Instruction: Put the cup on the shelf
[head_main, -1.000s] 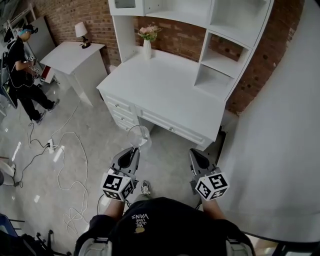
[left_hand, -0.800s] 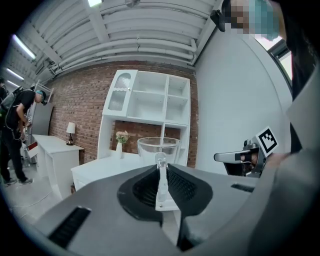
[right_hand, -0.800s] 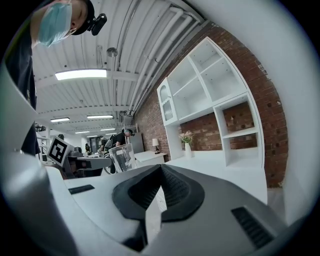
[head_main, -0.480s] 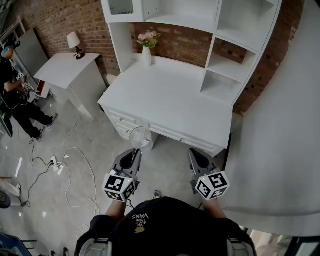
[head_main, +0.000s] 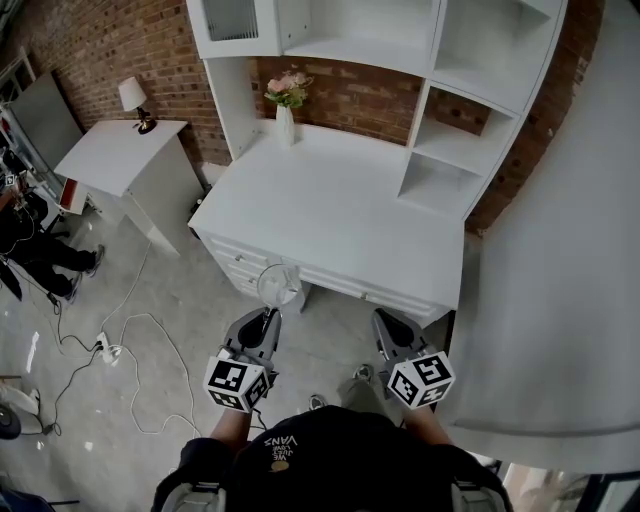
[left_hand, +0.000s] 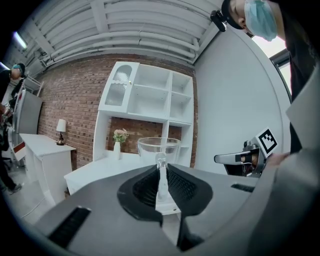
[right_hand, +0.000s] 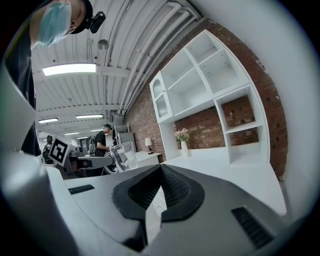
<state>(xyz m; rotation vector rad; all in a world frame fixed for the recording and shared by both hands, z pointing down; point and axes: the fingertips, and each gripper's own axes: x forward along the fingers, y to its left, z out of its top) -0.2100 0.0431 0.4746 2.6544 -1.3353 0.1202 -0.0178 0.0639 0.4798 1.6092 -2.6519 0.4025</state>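
While the left gripper (head_main: 267, 320) clamps its jaws on the handle of the clear glass cup (head_main: 279, 285), the cup hangs upright in the air just off the front edge of the white desk (head_main: 340, 200) — well short of the shelf (head_main: 440, 150). Beside it, the right gripper (head_main: 391, 322) has its jaws together — nothing between them.

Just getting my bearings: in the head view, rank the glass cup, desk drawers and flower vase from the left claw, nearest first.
1. Glass cup, gripped in the left claw itself.
2. Desk drawers, just ahead, slightly left.
3. Flower vase, far back on the desk.
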